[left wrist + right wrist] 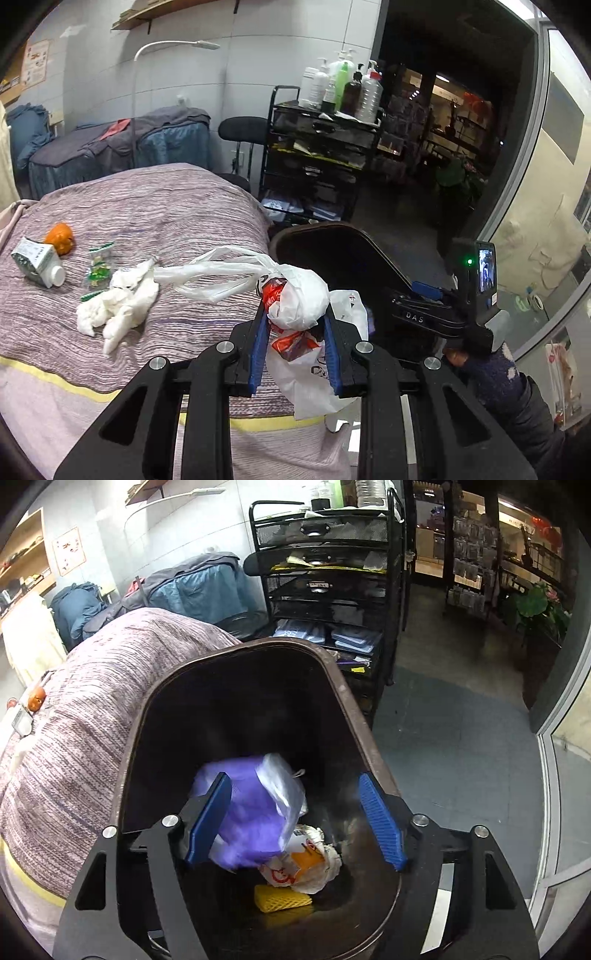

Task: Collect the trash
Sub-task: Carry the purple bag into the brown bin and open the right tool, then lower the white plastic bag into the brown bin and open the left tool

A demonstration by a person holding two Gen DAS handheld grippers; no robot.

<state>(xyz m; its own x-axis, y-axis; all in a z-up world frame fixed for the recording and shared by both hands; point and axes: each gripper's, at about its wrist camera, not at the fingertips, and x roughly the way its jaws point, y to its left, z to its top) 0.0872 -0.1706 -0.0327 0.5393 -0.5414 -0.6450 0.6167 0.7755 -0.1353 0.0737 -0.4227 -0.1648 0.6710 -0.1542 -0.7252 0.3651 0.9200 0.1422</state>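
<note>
Purple bag (251, 812), seemingly loose, blurs above binned wrappers (310, 864).

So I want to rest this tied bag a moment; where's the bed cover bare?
Bare: the striped cover beyond the orange, and the near strip between crumpled tissue and yellow stripe. Crowded: carton, candy wrappers, tissue.

We see a knotted white plastic bag (299, 302) with red print above the bed's (147, 210) near edge. Crumpled tissue (118, 302), candy wrappers (98, 269), a carton (37, 260) and orange peel (61, 236) lie mid-bed. A blurred purple bag (251, 812) is inside the brown bin (354, 701).
</note>
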